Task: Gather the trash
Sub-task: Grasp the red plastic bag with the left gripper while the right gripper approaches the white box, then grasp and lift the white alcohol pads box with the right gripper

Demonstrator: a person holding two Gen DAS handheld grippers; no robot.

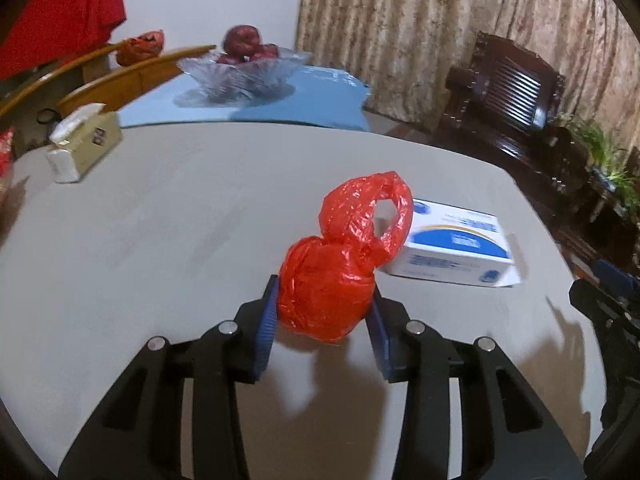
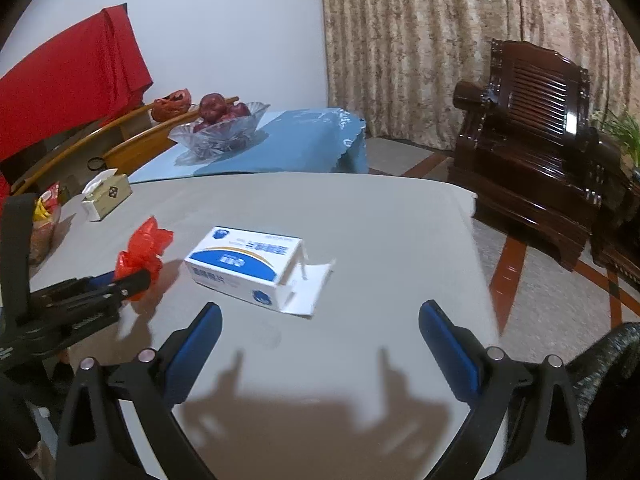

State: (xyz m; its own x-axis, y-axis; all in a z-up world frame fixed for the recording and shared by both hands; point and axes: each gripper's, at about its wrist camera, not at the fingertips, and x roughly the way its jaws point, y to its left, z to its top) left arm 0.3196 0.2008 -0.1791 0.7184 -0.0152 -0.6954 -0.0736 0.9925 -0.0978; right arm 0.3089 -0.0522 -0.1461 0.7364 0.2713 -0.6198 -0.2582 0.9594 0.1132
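Red crinkled plastic filled the gap between the blue pads of the left gripper [image 1: 324, 312]: a knotted bag [image 1: 340, 264] sat on the grey table [image 1: 160, 240], its round body between the two fingers and its looped handle standing up beyond them. The pads appeared to press on both sides of the bag, though the far pad was partly hidden behind the plastic, so the firmness of the hold could only be judged as likely. Taking it low on the bulging body rather than by the thin handle looked like a choice for a steadier lift.

Just beside the bag, on its right, lay a white and blue carton [image 2: 244, 264] with one end flap [image 2: 308, 288] hanging open, probably the next piece of rubbish. The right gripper [image 2: 320, 320] hovered short of it with its jaws spread wide and nothing between them, lined up roughly on the open end.

Elsewhere on the table stood a tissue box [image 2: 106, 196] near the far left edge. Beyond it a blue cloth [image 2: 288, 144] carried a glass bowl [image 2: 216, 132] of dark red fruit. A patterned curtain [image 2: 420, 40], a dark wooden armchair [image 2: 532, 128] and a red fabric [image 2: 68, 76] hanging at the left closed off the room.
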